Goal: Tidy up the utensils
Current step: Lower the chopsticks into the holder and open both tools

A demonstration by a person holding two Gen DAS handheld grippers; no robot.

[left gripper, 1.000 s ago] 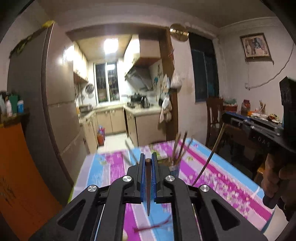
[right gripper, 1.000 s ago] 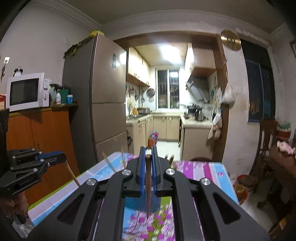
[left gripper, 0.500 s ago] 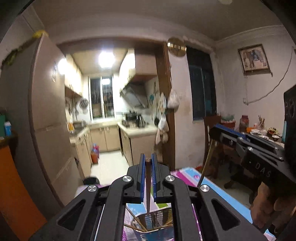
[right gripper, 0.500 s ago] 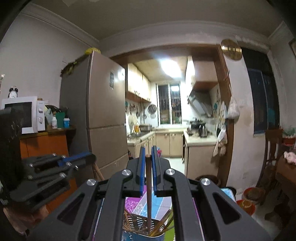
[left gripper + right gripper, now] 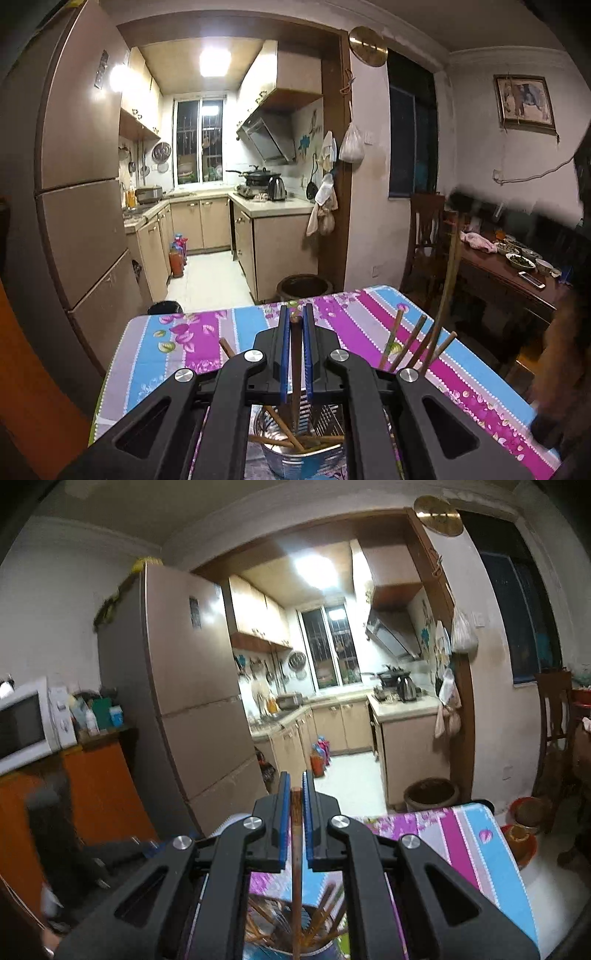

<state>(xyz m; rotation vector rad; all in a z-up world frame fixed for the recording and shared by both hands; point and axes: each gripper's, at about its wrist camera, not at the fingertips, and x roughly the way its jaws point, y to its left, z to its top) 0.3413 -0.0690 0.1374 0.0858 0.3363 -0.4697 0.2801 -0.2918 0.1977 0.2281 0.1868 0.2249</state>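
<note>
Both tongs clamp a chopstick above the metal utensil holder.

Left tongs are pinched narrow on a brown chopstick hanging tip-down into the perforated metal holder, which stands on the floral-clothed bench and already carries several chopsticks leaning right. Right tongs are likewise closed on a second chopstick, its lower end over the same holder directly beneath; whether the tip touches the holder cannot be told.

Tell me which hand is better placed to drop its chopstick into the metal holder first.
Probably left. The left tool holds its chopstick with the tip already inside the holder. The right tool also holds a chopstick over the holder, but that view is blurred.
</note>
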